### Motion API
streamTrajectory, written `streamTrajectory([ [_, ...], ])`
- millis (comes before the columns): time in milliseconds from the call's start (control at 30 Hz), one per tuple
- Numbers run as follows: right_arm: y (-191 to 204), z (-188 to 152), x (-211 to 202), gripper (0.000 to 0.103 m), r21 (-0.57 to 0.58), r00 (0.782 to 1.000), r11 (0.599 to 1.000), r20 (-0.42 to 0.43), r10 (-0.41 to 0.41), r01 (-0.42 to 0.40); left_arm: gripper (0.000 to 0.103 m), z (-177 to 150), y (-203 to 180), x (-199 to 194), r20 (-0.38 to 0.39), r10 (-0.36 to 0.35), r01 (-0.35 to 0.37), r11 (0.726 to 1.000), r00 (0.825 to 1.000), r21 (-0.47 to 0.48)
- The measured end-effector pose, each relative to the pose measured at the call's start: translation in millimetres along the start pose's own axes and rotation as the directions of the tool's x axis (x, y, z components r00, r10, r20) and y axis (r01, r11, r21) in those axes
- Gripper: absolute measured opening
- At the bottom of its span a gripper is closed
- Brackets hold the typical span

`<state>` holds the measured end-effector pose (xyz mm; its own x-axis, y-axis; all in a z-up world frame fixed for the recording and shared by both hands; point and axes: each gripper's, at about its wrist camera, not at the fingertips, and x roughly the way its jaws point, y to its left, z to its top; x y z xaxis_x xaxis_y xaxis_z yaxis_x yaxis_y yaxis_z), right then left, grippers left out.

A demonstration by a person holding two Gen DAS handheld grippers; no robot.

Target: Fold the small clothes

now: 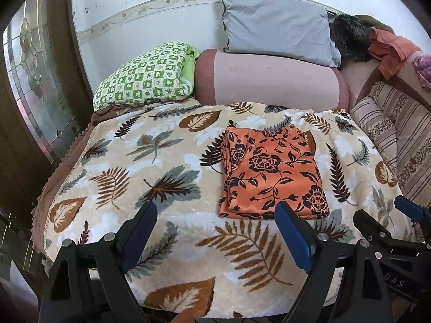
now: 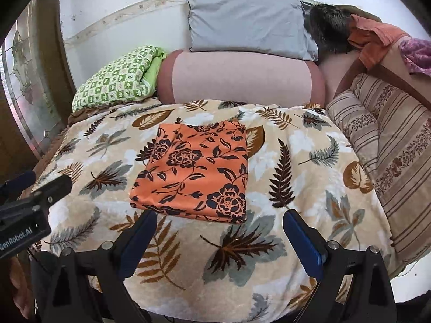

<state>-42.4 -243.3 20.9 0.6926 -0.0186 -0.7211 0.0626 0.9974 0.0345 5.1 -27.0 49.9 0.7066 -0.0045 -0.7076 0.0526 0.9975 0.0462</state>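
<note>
Since both grippers hang clear w/ nothing between the jaws, left gripper [image 1: 215,210] and right gripper [image 2: 219,219] spread wide apart, my worry is a careless pass snagging the near edge of the orange cloth [image 2: 194,172] & undoing the fold. Cloth looks done imo: neat rectangle, black flower print, lying flat mid-blanket [image 2: 296,167], nearer the far pillows, slight loose layers at left side.

A leaf-patterned blanket [image 1: 150,161] is covering the bed. A pink bolster [image 1: 269,80] is lying behind it, a grey pillow [image 1: 277,24] is leaning above, and a green checked quilt [image 1: 145,78] is sitting beside.
</note>
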Motion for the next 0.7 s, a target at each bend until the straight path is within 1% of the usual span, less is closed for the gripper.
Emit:
streamTrajectory([
  [133,4.0,0.1,8.0,0.096,-0.008,1.0,1.0,-0.017,0.003,-0.003,0.096,-1.3,-0.6,0.3,-0.001,0.01,-0.01,1.0,1.0,-0.002],
  [233,5.3,-1.6,14.8,0.096,-0.001,0.999,1.0,-0.032,0.004,-0.004,0.096,-1.1,2.7,2.2,-0.008,0.018,-0.018,1.0,1.0,-0.003],
  [500,4.1,1.4,20.1,0.096,-0.005,0.999,1.0,-0.033,0.018,-0.018,0.096,0.6,6.1,10.5,-0.029,0.041,-0.041,0.999,0.999,0.009],
  [700,3.9,2.6,26.0,0.096,-0.007,0.999,1.0,-0.036,0.019,-0.019,0.096,4.7,14.1,19.5,-0.051,0.04,-0.041,0.999,0.998,-0.021],
])
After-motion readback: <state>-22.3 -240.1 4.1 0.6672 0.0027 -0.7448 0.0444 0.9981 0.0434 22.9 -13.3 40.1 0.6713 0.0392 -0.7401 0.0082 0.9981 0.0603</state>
